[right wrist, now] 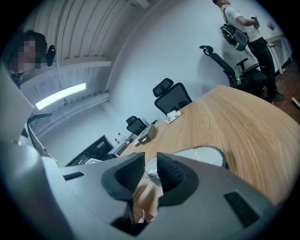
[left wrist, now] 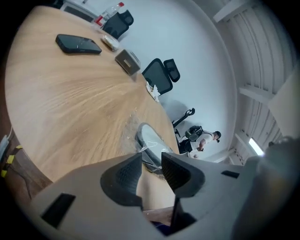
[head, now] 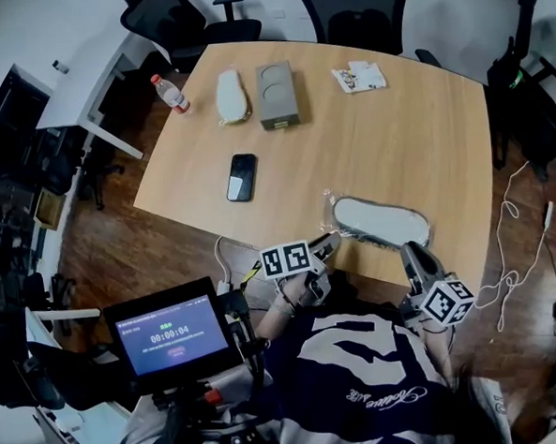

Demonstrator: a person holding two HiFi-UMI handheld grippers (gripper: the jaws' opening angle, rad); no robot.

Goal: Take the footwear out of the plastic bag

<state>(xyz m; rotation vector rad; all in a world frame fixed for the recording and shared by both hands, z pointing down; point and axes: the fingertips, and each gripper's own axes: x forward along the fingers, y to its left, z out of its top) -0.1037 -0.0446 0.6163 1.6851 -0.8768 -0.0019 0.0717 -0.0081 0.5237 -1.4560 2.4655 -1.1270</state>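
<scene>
Black phone [head: 242, 176], water bottle [head: 171, 93], grey box [head: 277, 94]

Pale, matt wood grain is being shown by the table [head: 423, 132]; clear, crinkled, glossy film is being shown by the near plastic bag [head: 379, 221].

Light wood table [head: 423, 132] on a dark wood floor [head: 176, 239]. Black office chairs [head: 359, 14] behind it, white desk [head: 82, 83] at left, white walls [right wrist: 154, 47].

The wooden bench [head: 423, 132] is carrying a phone [head: 242, 176], a bottle [head: 170, 92] and a grey box [head: 276, 94] toward its far edge, with footwear [head: 381, 221] in a plastic bag [head: 331, 204] lying at its near edge.
</scene>
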